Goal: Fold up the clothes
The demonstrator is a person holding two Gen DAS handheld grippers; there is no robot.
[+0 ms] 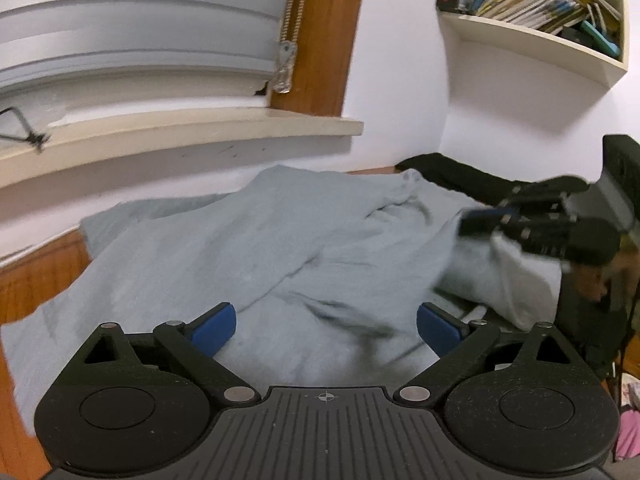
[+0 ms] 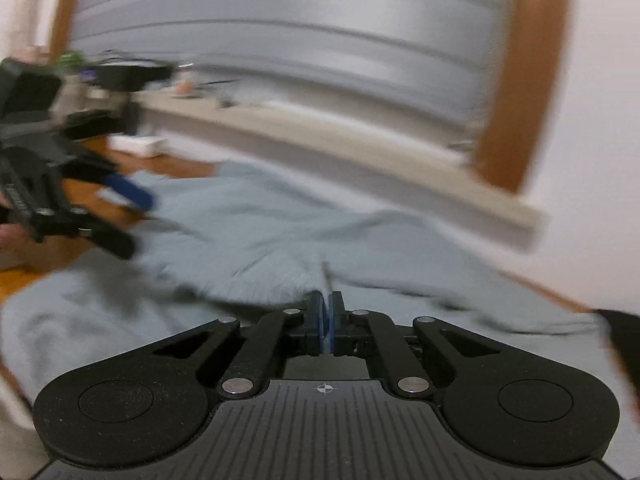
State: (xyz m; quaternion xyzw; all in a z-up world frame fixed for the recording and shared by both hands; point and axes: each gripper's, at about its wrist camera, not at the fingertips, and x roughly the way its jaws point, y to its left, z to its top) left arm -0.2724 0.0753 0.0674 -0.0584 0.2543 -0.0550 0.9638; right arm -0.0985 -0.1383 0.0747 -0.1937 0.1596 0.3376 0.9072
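Observation:
A pale blue-grey garment [image 1: 224, 256] lies spread and rumpled over a wooden surface below a window sill. My left gripper [image 1: 326, 326] hovers low over its near part, open, with nothing between its blue pads [image 1: 214, 328]. My right gripper [image 1: 480, 222] shows at the right of the left wrist view, holding up a fold of the cloth. In the right wrist view my right gripper [image 2: 326, 320] is shut on a pinch of the garment [image 2: 260, 240], which stretches away from the pads. The left gripper [image 2: 120, 196] appears there at the left, open, above the cloth.
A window sill [image 1: 180, 136] and wood-framed shutter run behind the cloth. A wall shelf [image 1: 540, 32] stuffed with books hangs at upper right. A dark cloth [image 1: 452, 176] lies beyond the garment. Bare wooden surface [image 1: 36, 280] shows at left.

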